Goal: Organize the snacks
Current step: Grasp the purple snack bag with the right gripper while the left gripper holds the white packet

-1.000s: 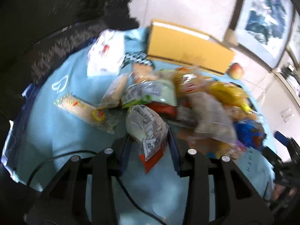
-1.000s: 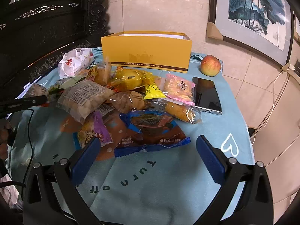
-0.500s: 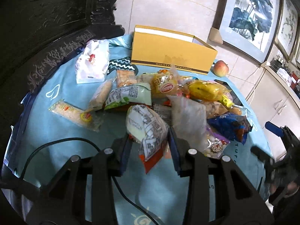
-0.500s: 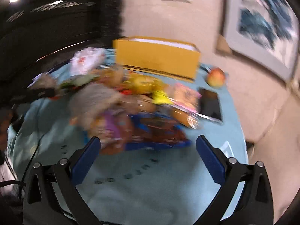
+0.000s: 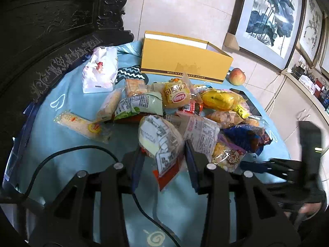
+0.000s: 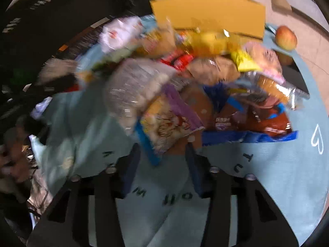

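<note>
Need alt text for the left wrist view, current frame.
The left hand-held gripper grips a white printed snack packet above a blue tablecloth. Beyond it lie a heap of wrapped snacks, an open yellow box and an apple.

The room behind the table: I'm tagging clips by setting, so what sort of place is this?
Probably a home living or dining room: framed lotus paintings lean against a tiled wall, carved dark wood furniture stands beside the table, and white cabinets run along one side.
</note>
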### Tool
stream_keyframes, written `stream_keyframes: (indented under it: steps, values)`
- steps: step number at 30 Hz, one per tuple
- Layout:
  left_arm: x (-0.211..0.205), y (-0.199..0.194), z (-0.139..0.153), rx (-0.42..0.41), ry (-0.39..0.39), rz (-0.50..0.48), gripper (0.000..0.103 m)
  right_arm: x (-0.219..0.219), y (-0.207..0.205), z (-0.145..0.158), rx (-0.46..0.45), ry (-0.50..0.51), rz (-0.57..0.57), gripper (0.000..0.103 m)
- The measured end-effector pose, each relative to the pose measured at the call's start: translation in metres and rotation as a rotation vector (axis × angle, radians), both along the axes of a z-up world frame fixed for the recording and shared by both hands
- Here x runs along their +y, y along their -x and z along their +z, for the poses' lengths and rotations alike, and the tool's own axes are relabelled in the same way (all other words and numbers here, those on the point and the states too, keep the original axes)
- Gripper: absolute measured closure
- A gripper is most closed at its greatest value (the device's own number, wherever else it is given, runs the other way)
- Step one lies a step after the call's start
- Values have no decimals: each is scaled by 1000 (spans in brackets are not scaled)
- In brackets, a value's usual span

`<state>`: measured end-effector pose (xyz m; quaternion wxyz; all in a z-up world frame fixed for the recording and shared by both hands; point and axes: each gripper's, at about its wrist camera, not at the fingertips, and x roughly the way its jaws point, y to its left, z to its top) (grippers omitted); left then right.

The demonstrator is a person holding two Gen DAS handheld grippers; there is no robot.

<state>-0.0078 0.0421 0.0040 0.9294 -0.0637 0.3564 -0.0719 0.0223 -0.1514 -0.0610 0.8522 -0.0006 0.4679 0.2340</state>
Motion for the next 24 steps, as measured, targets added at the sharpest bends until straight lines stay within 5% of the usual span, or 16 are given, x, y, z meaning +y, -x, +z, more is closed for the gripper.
stream_keyframes:
  steps: [6, 21, 24]
  values:
    - [-2, 0, -2, -1, 4, -16, 64, 7, -21, 0, -28, 21, -64, 71]
    - [-6, -3, -8, 15, 13, -29, 64, -5, -41, -4, 37, -148, -156, 64]
    - [-7, -5, -8, 20, 9, -27, 64, -1, -41, -2, 12, -155, -128, 88]
